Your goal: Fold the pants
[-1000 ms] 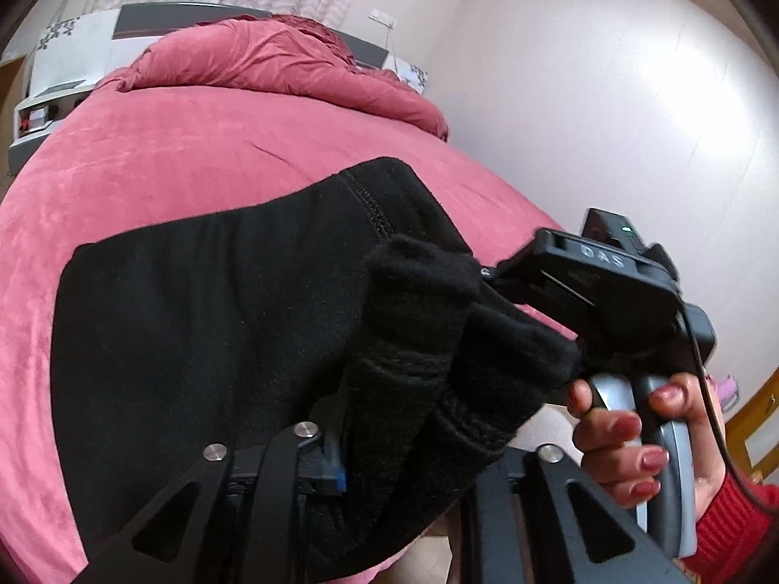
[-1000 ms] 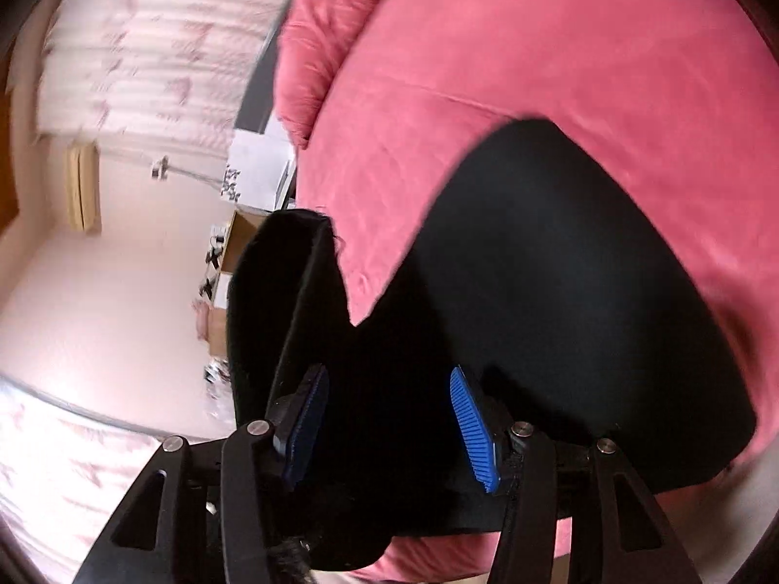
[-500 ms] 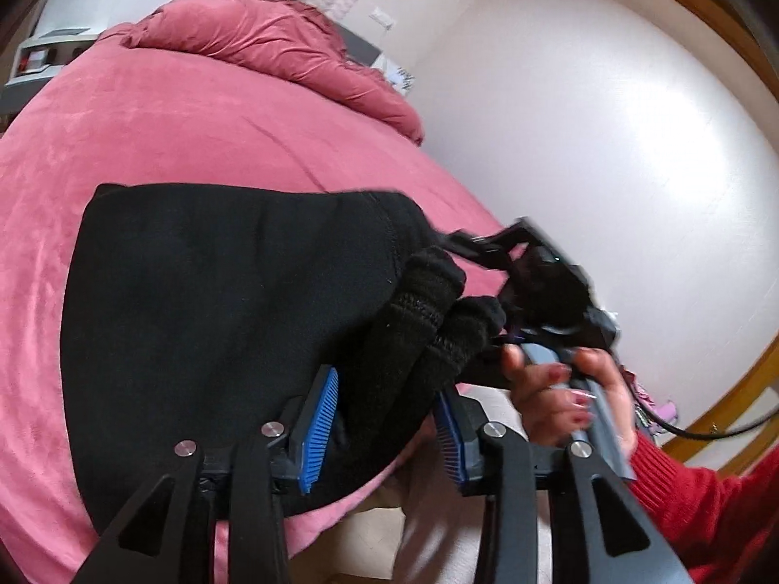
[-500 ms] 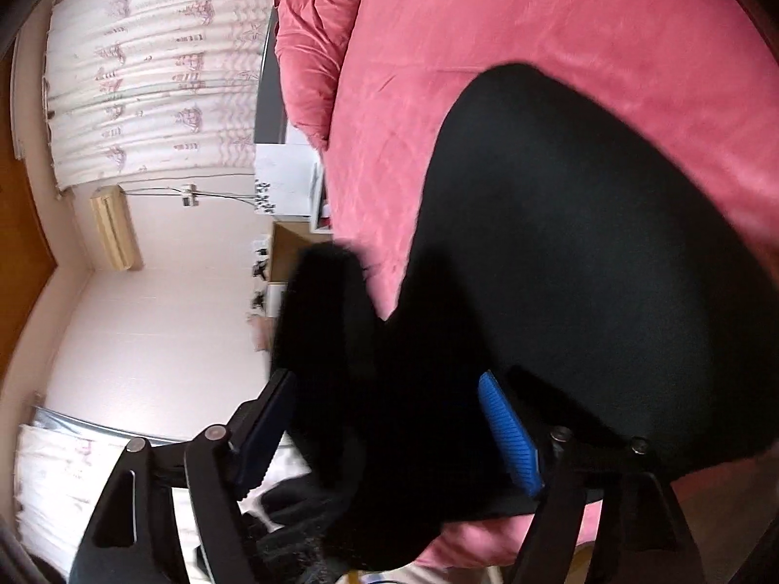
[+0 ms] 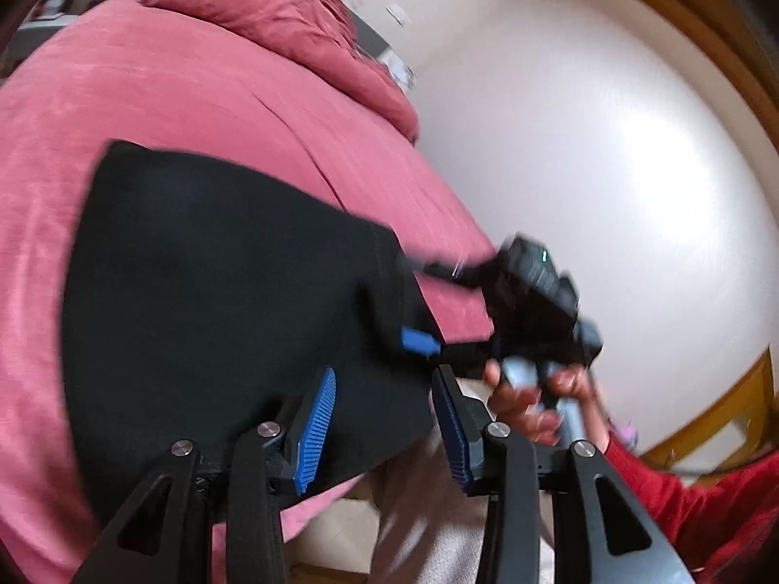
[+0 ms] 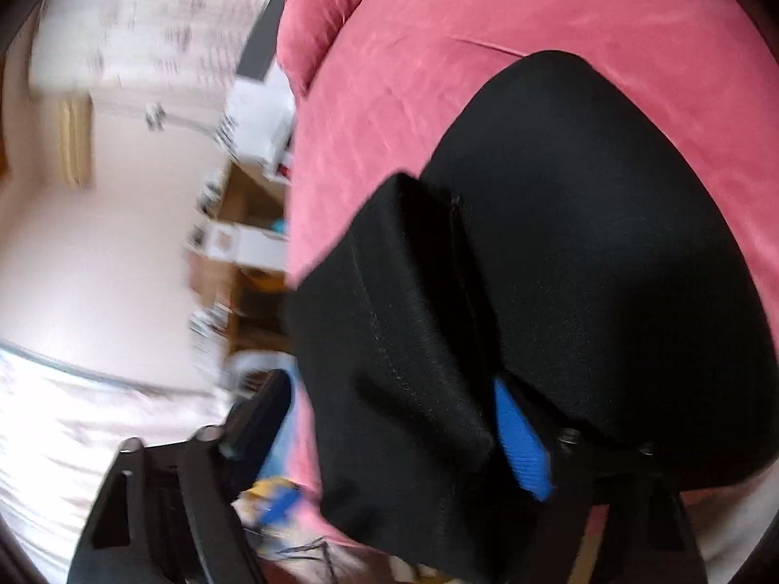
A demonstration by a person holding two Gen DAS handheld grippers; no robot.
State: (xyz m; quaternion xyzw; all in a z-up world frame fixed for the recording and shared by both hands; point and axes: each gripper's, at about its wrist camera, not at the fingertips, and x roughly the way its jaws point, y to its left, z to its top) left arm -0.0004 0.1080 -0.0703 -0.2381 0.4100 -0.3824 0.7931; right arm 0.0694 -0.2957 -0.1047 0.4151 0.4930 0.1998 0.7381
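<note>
While pants (image 5: 219, 292) lie flat on bed (image 5: 146, 97), left gripper (image 5: 380, 418) jaws apart, empty, at near hem; right gripper (image 6: 389, 433) jaws apart w/ hem fold between, nearer.

The pants (image 5: 219, 301) are plain black with faint stitched seams. The bed (image 5: 146, 97) under them wears a rose-pink cover, as does the bunched quilt (image 5: 272, 14) beyond. Each tool has a black frame with ribbed blue pads (image 5: 316, 430). The sleeve (image 5: 706, 501) beside the left tool (image 5: 384, 430) is red, the wall (image 5: 584, 146) white, and the curtain (image 6: 160, 14) left of the right tool (image 6: 389, 438) white with a small dark print.
</note>
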